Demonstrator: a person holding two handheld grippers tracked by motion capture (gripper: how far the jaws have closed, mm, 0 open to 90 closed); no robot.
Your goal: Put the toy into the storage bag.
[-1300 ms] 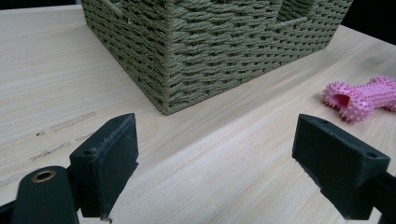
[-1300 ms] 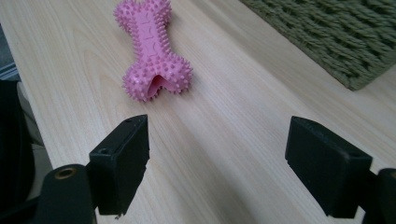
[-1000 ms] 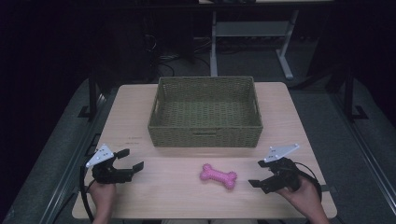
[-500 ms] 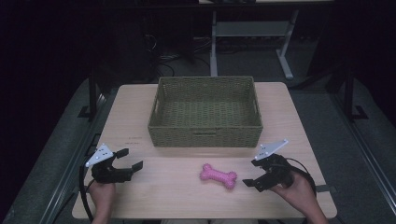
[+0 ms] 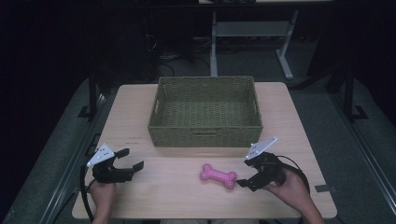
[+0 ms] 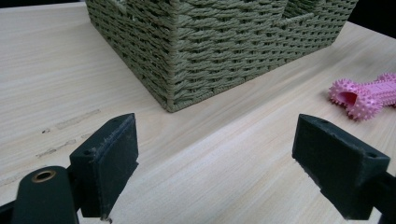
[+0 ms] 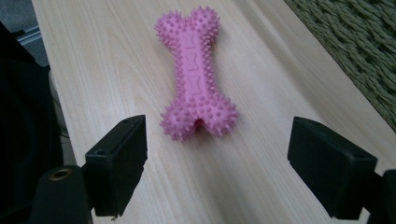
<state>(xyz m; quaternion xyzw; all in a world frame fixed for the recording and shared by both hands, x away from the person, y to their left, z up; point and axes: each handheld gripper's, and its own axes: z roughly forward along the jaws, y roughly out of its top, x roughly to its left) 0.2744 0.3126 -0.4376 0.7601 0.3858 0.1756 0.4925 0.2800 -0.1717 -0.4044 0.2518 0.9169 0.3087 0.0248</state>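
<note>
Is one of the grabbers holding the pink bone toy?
No. Both the right gripper and the left gripper are open and empty; the pink bone lies on the table.

You're working in a lab-style recording room — not a home.

You're sitting at a bare light-wood table [image 5: 140, 112] on grey carpet, with darkness surrounding it — cables [image 5: 163, 58] are lying loose on the floor behind, and the white metal frame [image 5: 280, 51] of another bench is standing beyond them.
</note>
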